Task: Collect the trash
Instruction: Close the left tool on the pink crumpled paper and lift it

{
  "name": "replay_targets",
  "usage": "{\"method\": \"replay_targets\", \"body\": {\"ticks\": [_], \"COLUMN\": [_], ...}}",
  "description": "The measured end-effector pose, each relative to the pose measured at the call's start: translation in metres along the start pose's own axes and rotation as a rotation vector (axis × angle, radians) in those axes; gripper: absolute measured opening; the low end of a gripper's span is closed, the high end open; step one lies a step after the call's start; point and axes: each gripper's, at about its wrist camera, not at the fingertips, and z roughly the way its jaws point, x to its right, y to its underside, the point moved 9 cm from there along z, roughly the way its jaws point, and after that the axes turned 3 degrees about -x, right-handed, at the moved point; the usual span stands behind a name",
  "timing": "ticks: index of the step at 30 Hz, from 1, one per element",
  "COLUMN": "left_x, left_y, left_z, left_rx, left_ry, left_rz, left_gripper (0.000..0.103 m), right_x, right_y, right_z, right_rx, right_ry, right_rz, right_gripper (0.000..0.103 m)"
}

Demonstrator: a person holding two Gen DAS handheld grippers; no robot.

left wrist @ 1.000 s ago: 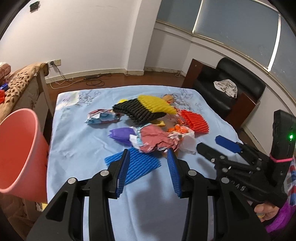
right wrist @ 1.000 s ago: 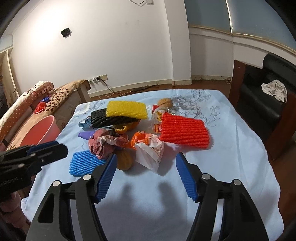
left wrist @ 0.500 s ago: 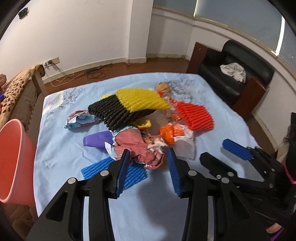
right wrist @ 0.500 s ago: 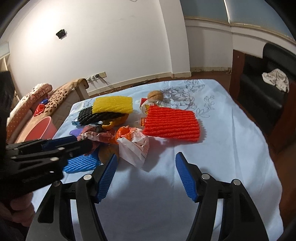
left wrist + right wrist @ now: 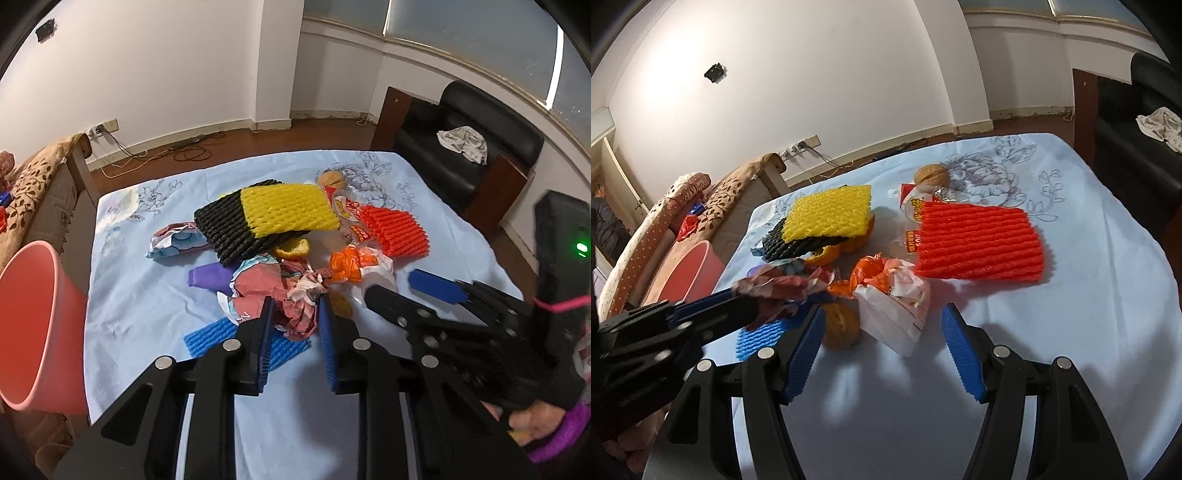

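Note:
A heap of trash lies on the light blue tablecloth (image 5: 147,295): yellow foam net (image 5: 288,210), black net (image 5: 225,232), red net (image 5: 399,232), blue net (image 5: 214,338), purple piece (image 5: 208,277), and a white-orange bag (image 5: 897,299). My left gripper (image 5: 295,317) has its jaws around the crumpled red paper (image 5: 266,291), pressed against it. My right gripper (image 5: 882,339) is open, with the white-orange bag and a yellow-orange ball (image 5: 842,325) between its fingers.
A pink bin (image 5: 33,325) stands off the table's left edge, also in the right wrist view (image 5: 690,273). A walnut (image 5: 932,175) lies at the back. A black armchair (image 5: 465,162) stands at the right, and a patterned sofa (image 5: 33,192) at the left.
My left gripper has moved forward over the blue net and closed in on the crumpled red paper. My right gripper has advanced towards the white-orange bag.

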Motion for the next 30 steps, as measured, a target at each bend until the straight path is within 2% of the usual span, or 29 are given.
{"method": "replay_targets", "body": {"ticks": [3, 4, 8, 10, 13, 21, 30], "left_x": [-0.005, -0.006, -0.011, -0.013, -0.014, -0.017, -0.028], "left_y": [0.001, 0.001, 0.002, 0.003, 0.004, 0.003, 0.002], "left_z": [-0.007, -0.011, -0.023, -0.028, -0.031, -0.044, -0.058], "left_rx": [-0.002, 0.001, 0.014, 0.026, 0.034, 0.06, 0.107], "left_ry": [0.024, 0.036, 0.069, 0.076, 0.081, 0.104, 0.088], "left_rz": [-0.013, -0.022, -0.052, -0.064, -0.078, -0.098, -0.152], "left_gripper": [0.023, 0.023, 0.023, 0.023, 0.023, 0.023, 0.023], "right_x": [0.001, 0.001, 0.006, 0.008, 0.009, 0.003, -0.006], "right_y": [-0.001, -0.001, 0.0, 0.002, 0.004, 0.004, 0.004], "right_z": [0.006, 0.007, 0.011, 0.014, 0.016, -0.012, -0.037], "right_rx": [-0.018, -0.023, -0.051, -0.066, -0.078, -0.041, -0.019], "right_ry": [-0.001, -0.003, -0.008, -0.005, -0.017, -0.035, -0.062], "right_rz": [0.009, 0.015, 0.031, 0.027, 0.029, -0.019, -0.073], "right_gripper": [0.063, 0.058, 0.049, 0.038, 0.027, 0.024, 0.024]}}
